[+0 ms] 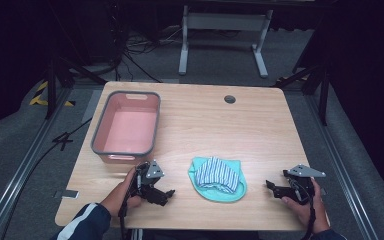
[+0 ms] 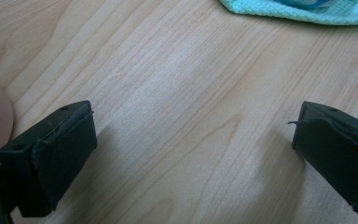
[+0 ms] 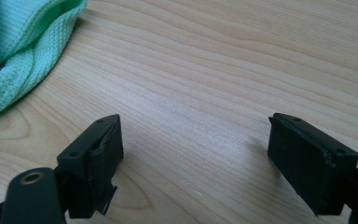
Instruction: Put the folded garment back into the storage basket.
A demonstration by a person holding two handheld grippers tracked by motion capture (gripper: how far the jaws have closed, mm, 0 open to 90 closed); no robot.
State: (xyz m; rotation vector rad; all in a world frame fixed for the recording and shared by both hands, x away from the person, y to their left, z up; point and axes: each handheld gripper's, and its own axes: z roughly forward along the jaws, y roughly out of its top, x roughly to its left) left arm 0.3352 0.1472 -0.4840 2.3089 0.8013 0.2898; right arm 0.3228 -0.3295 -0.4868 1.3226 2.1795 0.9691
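We hold a black two-jaw gripper in each hand, low over the near edge of a pale wooden table (image 1: pixel 260 125). Our left gripper (image 1: pixel 167 195) sits at the near left, its jaws spread wide apart with nothing between them, and it points right toward a bundle of cloth. In the left gripper view the two black jaws stand far apart over bare wood grain, and the edge of the mint green cloth (image 2: pixel 307 11) lies beyond them at the far right. Our right gripper (image 1: pixel 271 186) sits at the near right, jaws also wide apart and empty, pointing left toward the same bundle. In the right gripper view its jaws frame bare wood, with the green cloth (image 3: pixel 23 56) at the far left, apart from the jaws. Between the two grippers, near the middle of the table's near half, lies the cloth bundle: a blue and white striped cloth (image 1: pixel 219 172) rests on top of the mint green cloth (image 1: pixel 227 195), which shows around its edges. Neither gripper touches the bundle. Farther off, at the far left of the table, stands a pink tub with a grey rim (image 1: pixel 96 137). A small round grey hole (image 1: pixel 230 99) sits near the far edge.
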